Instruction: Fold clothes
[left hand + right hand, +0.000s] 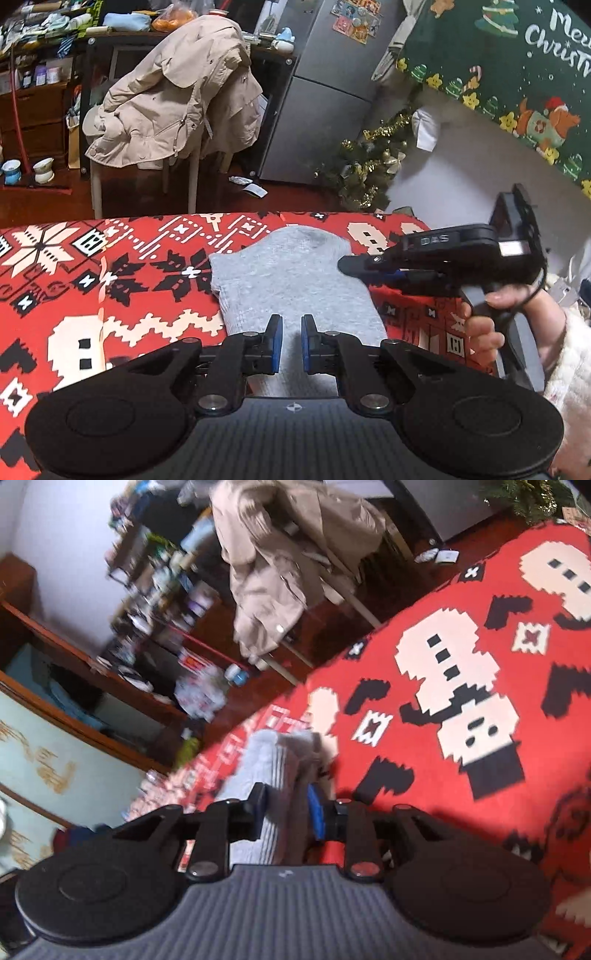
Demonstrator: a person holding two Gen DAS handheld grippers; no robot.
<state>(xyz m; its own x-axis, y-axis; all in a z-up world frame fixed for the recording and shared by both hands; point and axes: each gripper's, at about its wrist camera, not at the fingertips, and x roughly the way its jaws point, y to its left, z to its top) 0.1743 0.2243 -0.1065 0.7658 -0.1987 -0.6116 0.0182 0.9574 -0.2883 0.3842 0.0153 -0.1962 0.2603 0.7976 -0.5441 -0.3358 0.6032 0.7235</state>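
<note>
The grey garment point(295, 280) lies partly folded on the red patterned cloth point(110, 280) covering the surface. The left tool point(291, 343) hangs just over its near edge, blue pads point(276, 345) drawn close with only a narrow gap; nothing shows between them. In its own blurred view the right tool point(286, 812) pinches a bunched fold of the garment point(280, 760). From the left view, that tool point(347, 265) reaches over the garment's right side, held by a hand point(491, 314) in a white sleeve point(569, 369). Behind the surface a beige coat point(173, 99) drapes a chair.
</note>
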